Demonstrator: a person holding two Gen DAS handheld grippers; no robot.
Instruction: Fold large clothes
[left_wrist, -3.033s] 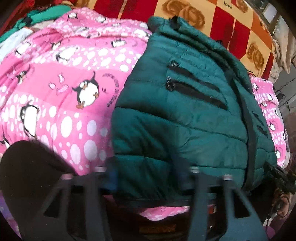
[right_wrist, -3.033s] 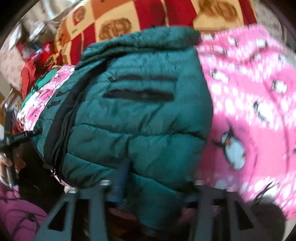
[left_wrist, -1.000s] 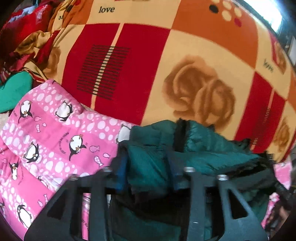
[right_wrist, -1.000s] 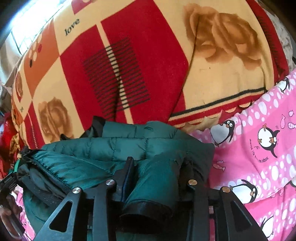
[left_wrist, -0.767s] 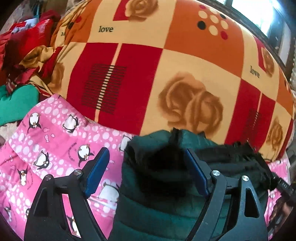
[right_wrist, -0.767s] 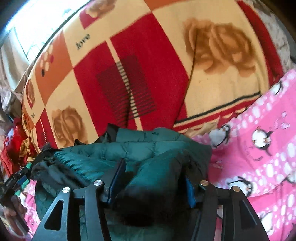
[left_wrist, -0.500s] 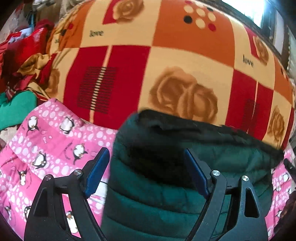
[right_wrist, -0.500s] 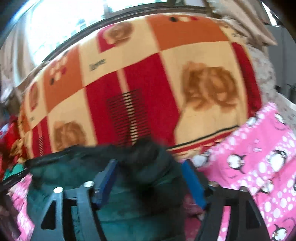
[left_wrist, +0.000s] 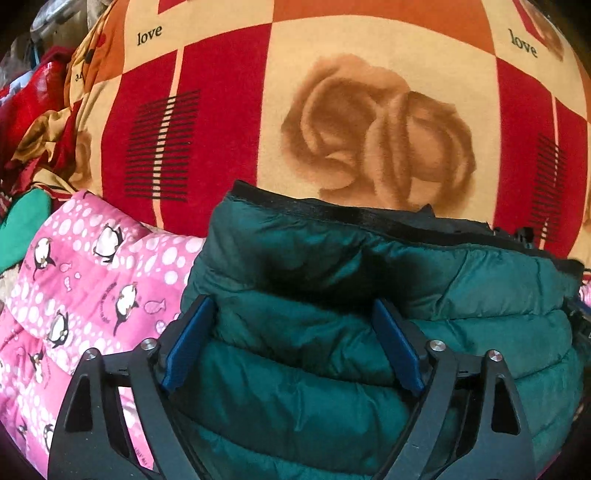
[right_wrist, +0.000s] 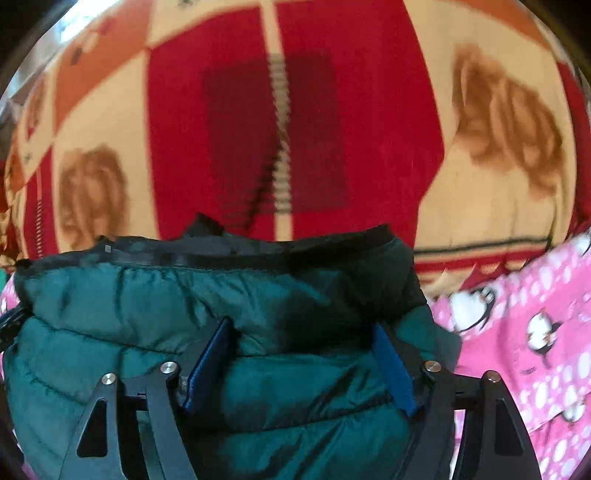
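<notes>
A dark green quilted puffer jacket (left_wrist: 332, 302) lies folded over on itself on a pink penguin-print quilt (left_wrist: 92, 280); its black-trimmed edge runs along the far side. My left gripper (left_wrist: 293, 332) is open, its blue pads spread just above the jacket's left part. The jacket also fills the lower right wrist view (right_wrist: 221, 325). My right gripper (right_wrist: 303, 354) is open over the jacket's right end, near the pink quilt (right_wrist: 535, 332). Neither gripper holds any cloth.
A big red, orange and cream blanket (left_wrist: 369, 110) with brown roses and "love" lettering rises right behind the jacket, also in the right wrist view (right_wrist: 295, 129). Crumpled red and green clothes (left_wrist: 26, 155) lie at the far left.
Both grippers carried the jacket's near edge up and over to the far side, then opened and let it go. The jacket now lies folded double.
</notes>
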